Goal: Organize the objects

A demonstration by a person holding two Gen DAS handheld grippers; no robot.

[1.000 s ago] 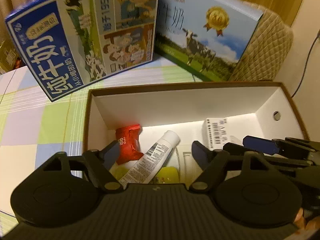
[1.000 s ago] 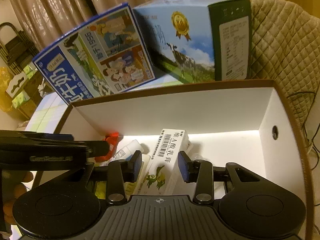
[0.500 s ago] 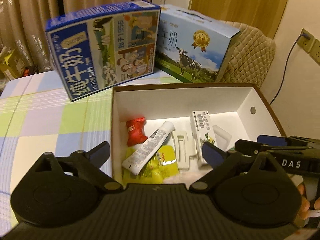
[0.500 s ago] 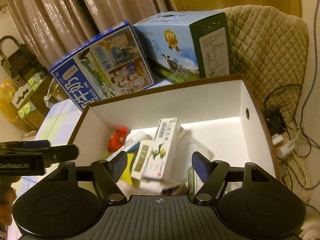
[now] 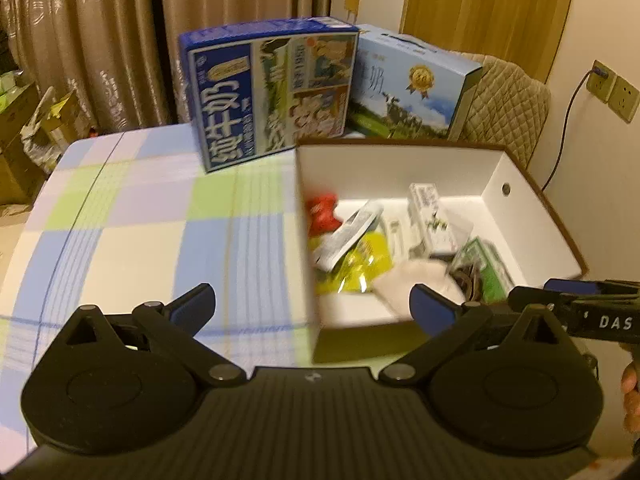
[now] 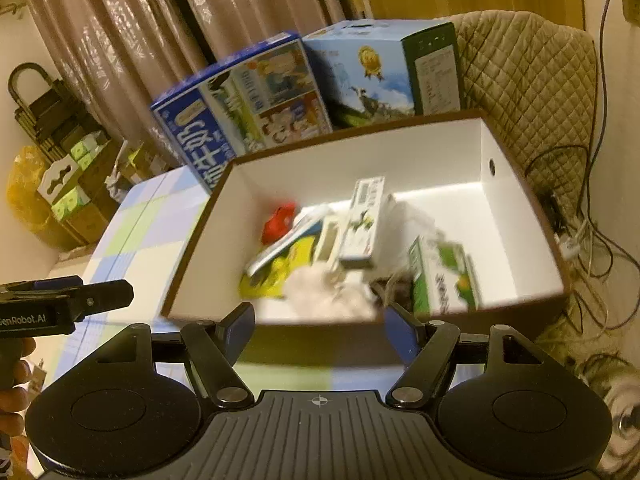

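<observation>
White letters "DAS" on the black right gripper (image 5: pixel 576 312), "enRobot.AI" on the black left gripper (image 6: pixel 64 304), large white Chinese characters on the dark-blue cardboard milk carton (image 5: pixel 264 92)

Matt black plastic on the left gripper (image 5: pixel 312 308) and right gripper (image 6: pixel 320 326), ribbed along the housings, with dull metal pivot pins. Smooth white card inside the brown-edged box (image 6: pixel 516 240) at the table's right edge. Glossy printed cardboard on the blue milk carton (image 5: pixel 272 92). Crinkled shiny foil on the yellow packet (image 5: pixel 360 264). Smooth checked tablecloth (image 5: pixel 132 240); quilted beige cloth on the chair (image 6: pixel 528 80).
</observation>
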